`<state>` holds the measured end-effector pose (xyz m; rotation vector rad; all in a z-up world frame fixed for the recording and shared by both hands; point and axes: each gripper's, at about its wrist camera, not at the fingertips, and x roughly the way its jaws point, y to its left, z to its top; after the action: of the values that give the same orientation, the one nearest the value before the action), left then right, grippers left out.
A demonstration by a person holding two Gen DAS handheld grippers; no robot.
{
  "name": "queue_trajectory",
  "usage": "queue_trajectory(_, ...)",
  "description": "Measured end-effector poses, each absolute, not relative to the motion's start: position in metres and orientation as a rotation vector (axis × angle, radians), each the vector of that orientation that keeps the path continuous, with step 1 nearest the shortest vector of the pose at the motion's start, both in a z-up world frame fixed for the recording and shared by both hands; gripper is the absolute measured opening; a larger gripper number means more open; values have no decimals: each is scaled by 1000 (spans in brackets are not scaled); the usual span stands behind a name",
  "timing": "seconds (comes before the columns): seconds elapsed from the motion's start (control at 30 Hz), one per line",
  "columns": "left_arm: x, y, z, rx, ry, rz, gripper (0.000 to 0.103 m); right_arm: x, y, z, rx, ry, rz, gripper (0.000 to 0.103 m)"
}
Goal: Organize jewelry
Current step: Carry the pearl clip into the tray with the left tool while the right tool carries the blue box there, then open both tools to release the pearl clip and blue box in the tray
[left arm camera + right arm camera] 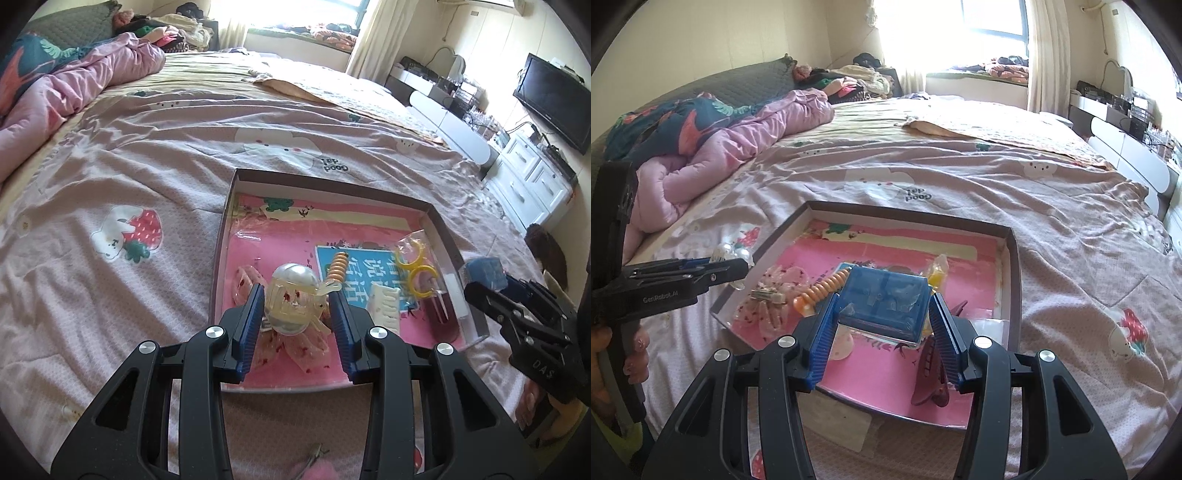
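My left gripper (297, 295) is shut on a translucent cream claw clip (293, 291) with a pearly dome, held over the near left part of a shallow pink-lined box (332, 181). My right gripper (884, 301) is shut on a small blue transparent case (886, 297) above the same box (1015, 266). In the box lie an orange spiral hair tie (338, 267), yellow rings in a clear bag (417, 273), a white comb (384, 308), a dark red claw clip (931, 376) and pink bow clips (768, 299). Each gripper shows in the other's view, at the frame's side.
The box rests on a pink printed bedsheet (129, 177). A rumpled pink quilt (74, 85) and pillows lie at the far left. A white dresser (532, 177) and a TV (554, 99) stand beyond the bed's right edge. A small metal clip (314, 452) lies on the sheet near me.
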<state>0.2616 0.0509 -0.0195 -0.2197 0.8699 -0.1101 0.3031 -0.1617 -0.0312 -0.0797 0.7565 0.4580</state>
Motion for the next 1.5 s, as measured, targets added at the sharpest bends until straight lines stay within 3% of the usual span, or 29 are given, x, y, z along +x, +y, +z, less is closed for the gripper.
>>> queue_trajectory(0.87, 307, 35, -52, -168, 932, -111, 29, 306, -143, -90, -101, 896, 486, 48)
queue_trajectory(1.07, 305, 39, -48, -175, 919, -107, 40, 304, -143, -92, -94, 915, 488, 49)
queue_trajectory(1.27, 296, 40, -39, -183, 902, -102, 52, 295, -150, -81, -73, 893, 482, 60)
queue_trajectory(1.43, 281, 42, -25, -192, 864, -94, 63, 282, -161, -64, -52, 847, 477, 76)
queue_trajectory(1.5, 273, 43, -17, -194, 843, -90, 71, 276, -165, -56, -50, 831, 478, 79)
